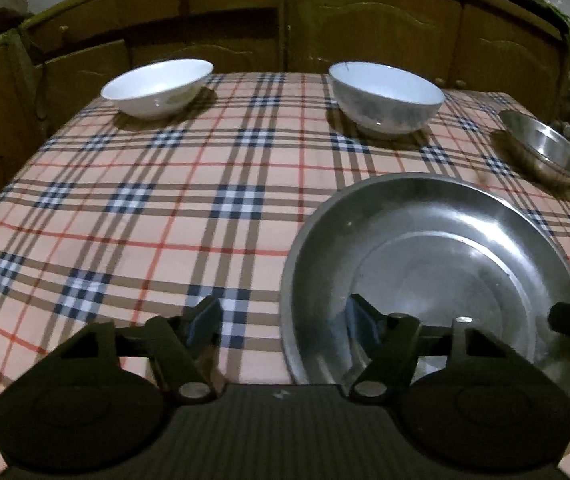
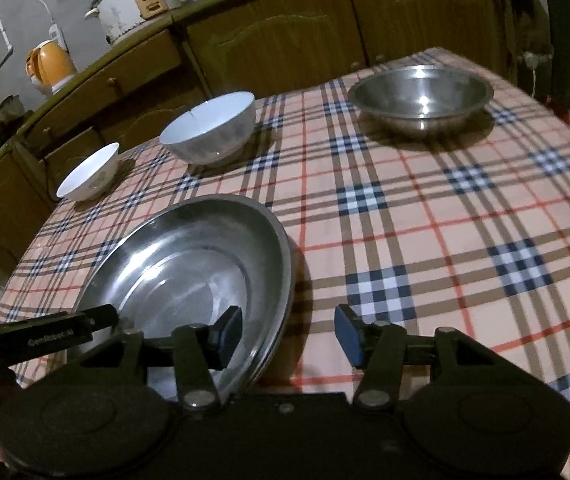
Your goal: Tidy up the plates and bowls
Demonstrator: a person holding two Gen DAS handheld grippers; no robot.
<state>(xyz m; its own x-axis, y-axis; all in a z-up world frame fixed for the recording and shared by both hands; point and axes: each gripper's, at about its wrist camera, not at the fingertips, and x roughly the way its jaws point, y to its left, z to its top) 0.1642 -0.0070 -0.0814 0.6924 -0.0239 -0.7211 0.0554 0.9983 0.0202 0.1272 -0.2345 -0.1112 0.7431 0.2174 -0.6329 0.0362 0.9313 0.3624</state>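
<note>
Both claws, left (image 1: 283,320) and right (image 2: 289,334), stand spread astride the steel plate's (image 1: 425,256) near rim, unpinched. Plate lies flat, hollow up, on the worktop (image 1: 145,208).

Dim, warm indoor light in both views, falling from above and somewhat behind the cameras. Soft dark shadows behind the white bowls (image 1: 157,88) and under the small steel bowl (image 2: 421,98) on the checked tablecloth (image 1: 125,208). Bright glare streaks along the inner wall of the large steel plate (image 1: 437,256), a small hot spot at the steel bowl's bottom. Black vignette in all corners; strong fisheye bending of the cabinet fronts (image 1: 365,28) at the top of each frame. Slight motion blur and grain throughout, worst at the edges. Gripper bodies at the bottom nearly black, detail lost; upper left of the right wrist view brightest, on the pale wall (image 2: 13,20).
</note>
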